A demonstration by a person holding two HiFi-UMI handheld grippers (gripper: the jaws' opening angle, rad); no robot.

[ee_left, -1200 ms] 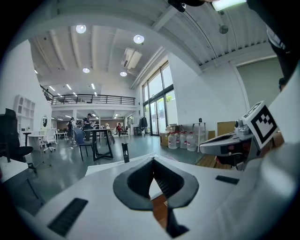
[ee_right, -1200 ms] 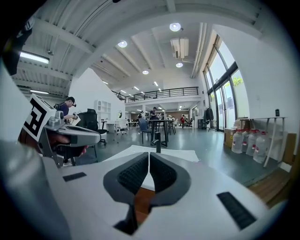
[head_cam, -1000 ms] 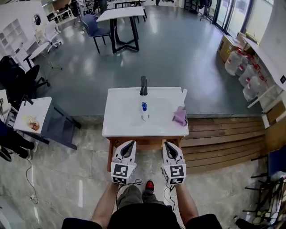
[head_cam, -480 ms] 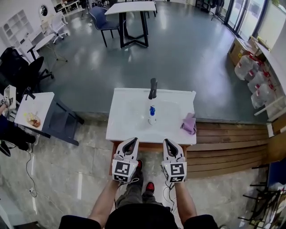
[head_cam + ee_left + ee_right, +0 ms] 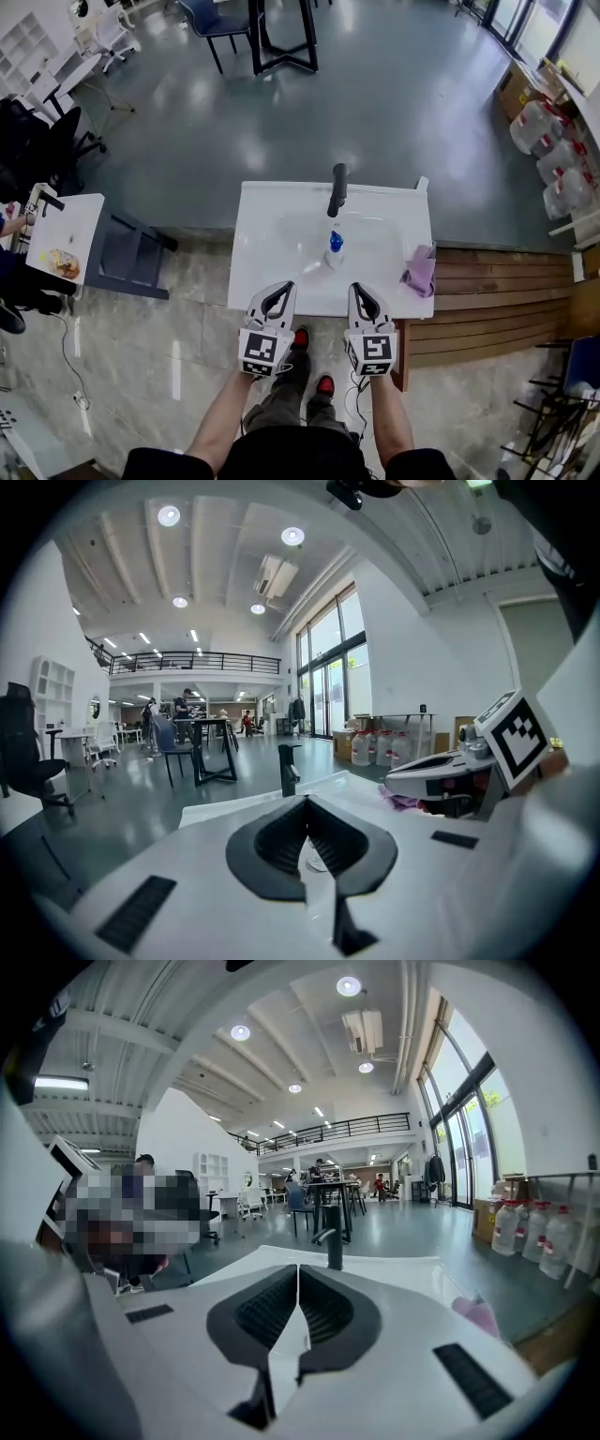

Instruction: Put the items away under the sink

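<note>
A white sink counter (image 5: 264,246) stands in front of me with a black faucet (image 5: 337,190) at its back edge. A small bottle with a blue cap (image 5: 334,248) stands in the basin. At the counter's right edge lies a pink cloth (image 5: 419,272). My left gripper (image 5: 280,289) and right gripper (image 5: 357,290) hover side by side at the counter's front edge, both shut and holding nothing. In the left gripper view the jaws (image 5: 307,801) meet before the faucet (image 5: 290,767). In the right gripper view the jaws (image 5: 298,1269) also meet, with the pink cloth (image 5: 478,1316) to the right.
A wooden step platform (image 5: 487,300) adjoins the counter on the right. Several water jugs (image 5: 553,122) stand at the far right. A small white table (image 5: 56,234) and a dark stand (image 5: 127,258) are on the left. A black table (image 5: 281,28) stands at the back.
I have stepped closer to the sink. Both grippers have moved forward from short of the counter to its front edge, still shut and side by side.
</note>
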